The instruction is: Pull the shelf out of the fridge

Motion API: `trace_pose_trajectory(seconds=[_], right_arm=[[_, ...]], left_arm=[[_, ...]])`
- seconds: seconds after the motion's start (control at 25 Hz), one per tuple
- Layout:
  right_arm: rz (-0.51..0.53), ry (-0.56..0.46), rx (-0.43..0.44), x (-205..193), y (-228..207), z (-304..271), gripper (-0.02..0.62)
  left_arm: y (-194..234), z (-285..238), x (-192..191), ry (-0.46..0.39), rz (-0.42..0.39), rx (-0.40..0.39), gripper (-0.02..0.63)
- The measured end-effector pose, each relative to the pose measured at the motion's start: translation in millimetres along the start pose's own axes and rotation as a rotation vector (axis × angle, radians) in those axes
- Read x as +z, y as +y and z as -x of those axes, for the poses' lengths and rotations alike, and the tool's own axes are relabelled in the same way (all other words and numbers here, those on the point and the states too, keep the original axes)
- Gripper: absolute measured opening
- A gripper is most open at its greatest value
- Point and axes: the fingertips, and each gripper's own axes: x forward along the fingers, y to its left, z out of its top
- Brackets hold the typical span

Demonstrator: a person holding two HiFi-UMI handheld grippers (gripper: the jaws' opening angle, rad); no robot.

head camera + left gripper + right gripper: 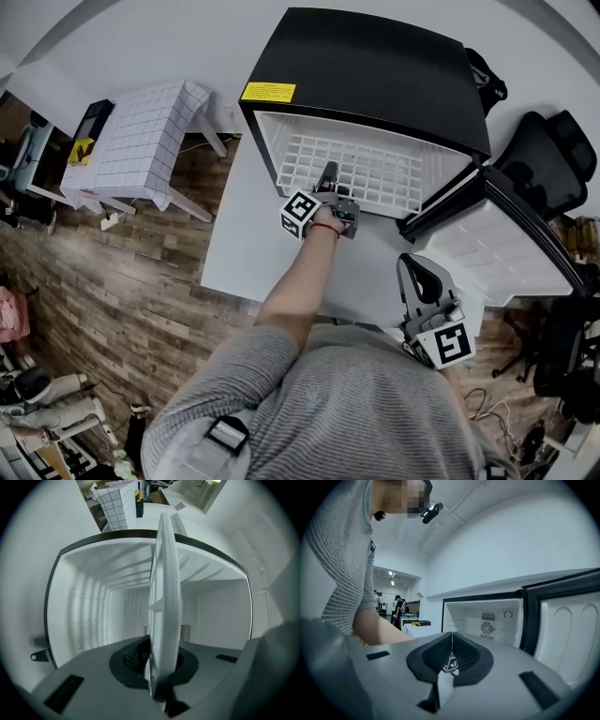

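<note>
**Left hand-held gripper clamped on fridge shelf; right hand-held gripper shut and idle**

The black fridge (375,66) stands on the white desk (234,244); its door (506,253) is swung open to the right, white inner lining exposed. The white compartment contains one white grid shelf (375,169), lying flat across its width; the shelf's front edge sits at the mouth of the compartment; how far out it stands cannot be told.

The left hand-held gripper (328,178) points level into the opening, at the middle of the shelf's front edge. In the left gripper view its jaws are nearly together and pressed on that edge from both sides (157,660); the shelf (164,597) shows edge-on, running away into the compartment.

The right hand-held gripper (414,272) is held close to the person's body, just in front of the open door and well apart from the shelf. In the right gripper view its jaws (451,653) meet, with nothing between them; the compartment's back wall beyond carries a round fan grille (487,628) and a dial (507,614).

A small table with a checked cloth (141,141) stands on the wooden floor (94,281) to the left of the desk.
</note>
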Motion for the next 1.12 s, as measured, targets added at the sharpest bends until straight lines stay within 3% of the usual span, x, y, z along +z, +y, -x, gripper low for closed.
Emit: trace_pose_trajectory(seconds=[1.12], right_arm=[[0.003,-0.016,0.019,1,6,6,0.012]], left_arm=[[-2,34,-5,0.012,-0.001,-0.011,0.034]])
